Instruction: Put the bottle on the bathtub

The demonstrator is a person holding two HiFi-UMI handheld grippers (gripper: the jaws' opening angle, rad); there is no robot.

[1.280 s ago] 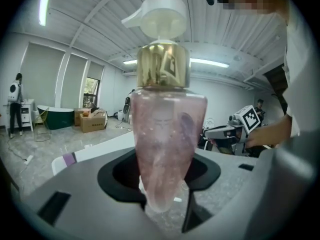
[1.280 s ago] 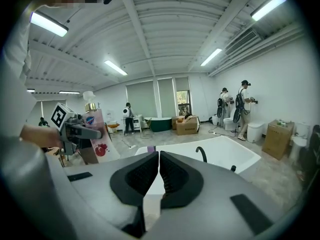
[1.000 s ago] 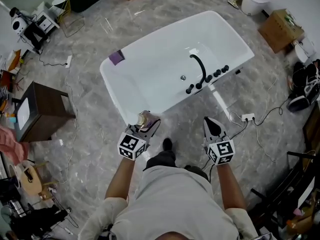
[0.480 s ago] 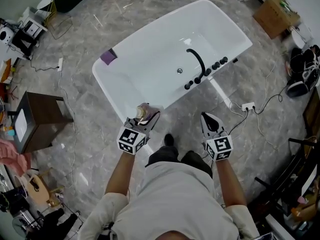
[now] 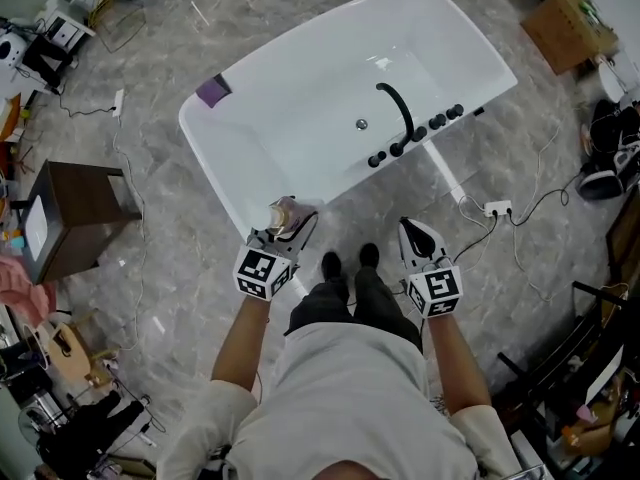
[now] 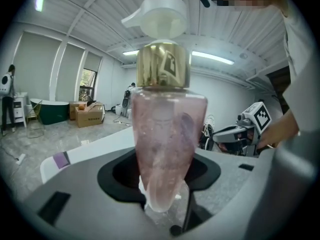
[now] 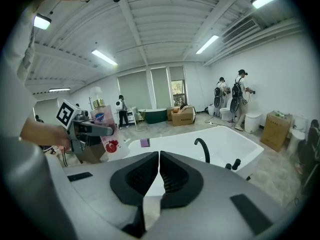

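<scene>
1. Grey marbled floor (image 5: 180, 268) fills the room, strewn with cables, and a white bathtub (image 5: 300, 118) sits at an angle in the middle of it.
2. Around the edges we've got a dark wooden side table (image 5: 75, 218) off to the left, a cardboard box (image 5: 565, 13) at the top right and a white power strip (image 5: 497, 208) just beyond the tub's near long side.
3. On the tub itself, a small purple block (image 5: 212, 91) rests on the far left corner of the rim, and a curved black faucet (image 5: 397, 108) rises from the near long side beside a row of black knobs (image 5: 440, 120).
4. Over to the left tool (image 5: 290, 220): its jaws are clamped on the lower body of the bottle (image 6: 167, 149), a translucent pink one with a gold collar (image 6: 163, 64) and a white pump top (image 6: 162, 16).
5. That bottle stands upright in the grip, and from the head view it sits right at the tub's near corner, over the rim; whether its base touches the rim can't be made out.
6. The right tool (image 5: 417, 238) is beside it, over the floor just short of the tub's near long side, jaws pressed together with nothing between them.
7. The person's dark shoes (image 5: 330, 263) are planted between the two tools, toes close to the tub.
</scene>
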